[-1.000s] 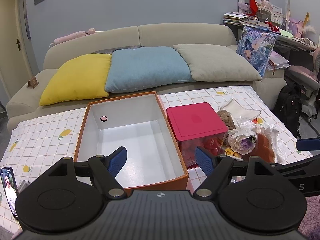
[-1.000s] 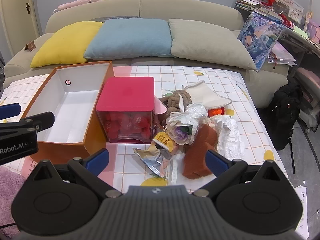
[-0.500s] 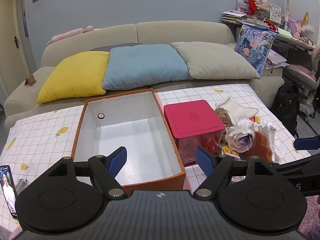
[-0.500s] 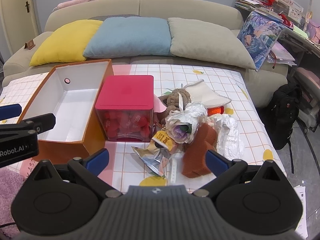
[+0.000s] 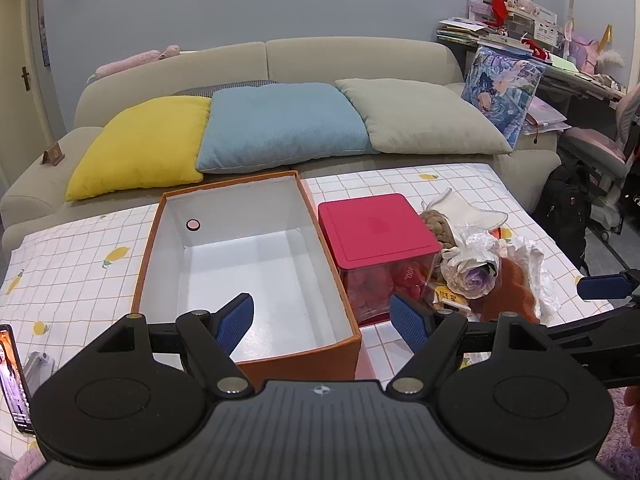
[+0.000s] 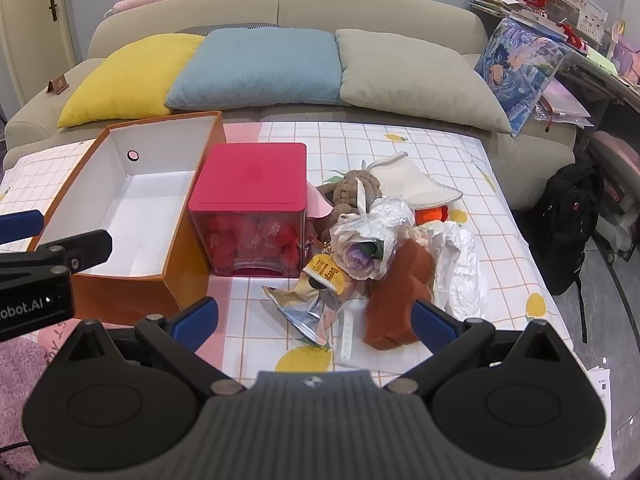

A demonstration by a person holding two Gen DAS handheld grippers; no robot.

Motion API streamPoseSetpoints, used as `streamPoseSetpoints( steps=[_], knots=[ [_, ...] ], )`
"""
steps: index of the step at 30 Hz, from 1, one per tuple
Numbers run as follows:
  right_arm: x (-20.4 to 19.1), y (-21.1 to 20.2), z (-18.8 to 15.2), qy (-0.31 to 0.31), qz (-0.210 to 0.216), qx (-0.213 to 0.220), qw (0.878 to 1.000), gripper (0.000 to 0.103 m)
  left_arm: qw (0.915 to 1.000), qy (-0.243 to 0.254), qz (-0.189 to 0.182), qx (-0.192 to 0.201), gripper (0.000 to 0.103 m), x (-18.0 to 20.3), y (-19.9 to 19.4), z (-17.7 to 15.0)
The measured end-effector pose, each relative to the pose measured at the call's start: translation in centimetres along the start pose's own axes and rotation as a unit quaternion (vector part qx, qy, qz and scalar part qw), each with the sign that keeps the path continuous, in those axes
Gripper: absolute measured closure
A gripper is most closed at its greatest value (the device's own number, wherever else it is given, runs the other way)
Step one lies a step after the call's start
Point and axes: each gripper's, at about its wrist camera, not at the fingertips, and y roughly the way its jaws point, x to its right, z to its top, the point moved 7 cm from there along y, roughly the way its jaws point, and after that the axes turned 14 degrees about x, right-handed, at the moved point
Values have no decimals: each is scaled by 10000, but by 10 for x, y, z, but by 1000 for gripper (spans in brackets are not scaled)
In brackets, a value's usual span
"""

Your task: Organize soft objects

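Black gripper (image 5: 322, 318), blue ribbed pads (image 5: 236, 320)

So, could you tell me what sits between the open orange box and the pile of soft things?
The red-lidded clear container stands between the orange box and the pile, right beside the box; both wrist views show it.

R claw (image 6: 314, 320) wide open over soft-stuff pile (image 6: 384, 248), red-lid box (image 6: 252, 204) left, orange box (image 6: 132, 216) beyond

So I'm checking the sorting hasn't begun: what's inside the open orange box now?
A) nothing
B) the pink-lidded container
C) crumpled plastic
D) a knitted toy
A: the orange box shows only its bare white floor, while the soft pile lies on the table beside the pink-lidded container.
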Motion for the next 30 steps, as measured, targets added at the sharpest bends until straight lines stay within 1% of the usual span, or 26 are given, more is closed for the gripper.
streamPoseSetpoints(
  steps=[14, 19, 21, 23, 25, 27, 28, 29, 30],
  knots=[
    [0, 2, -5, 4, 12, -70, 10000, 3, 9999, -14, -47, -90, 12, 0, 2, -2],
    [4, 6, -6, 22, 29, -140, 9999, 3, 9998, 57, -144, -128, 12, 5, 5, -2],
    [10, 9, -6, 43, 39, -133, 9999, 3, 9996, 91, -223, -137, 12, 9, 8, -2],
    [17, 11, -5, 38, 11, -100, 9999, 3, 9991, 111, -359, -172, 16, 15, 12, -2],
    [27, 15, -5, 8, -37, -73, 10000, 3, 9983, 94, -535, -231, 23, 21, 16, -2],
    [39, 17, -5, 16, -91, -49, 9999, 3, 9970, 72, -728, -271, 27, 29, 21, -2],
    [45, 19, -6, 43, -120, -47, 9999, 5, 9961, 61, -834, -285, 29, 34, 24, -1],
    [52, 20, -7, 72, -144, -52, 9999, 10, 9949, 33, -961, -309, 30, 39, 27, -1],
    [58, 22, -9, 96, -162, -58, 9998, 14, 9936, -8, -1077, -343, 33, 44, 30, -1]
  ],
)
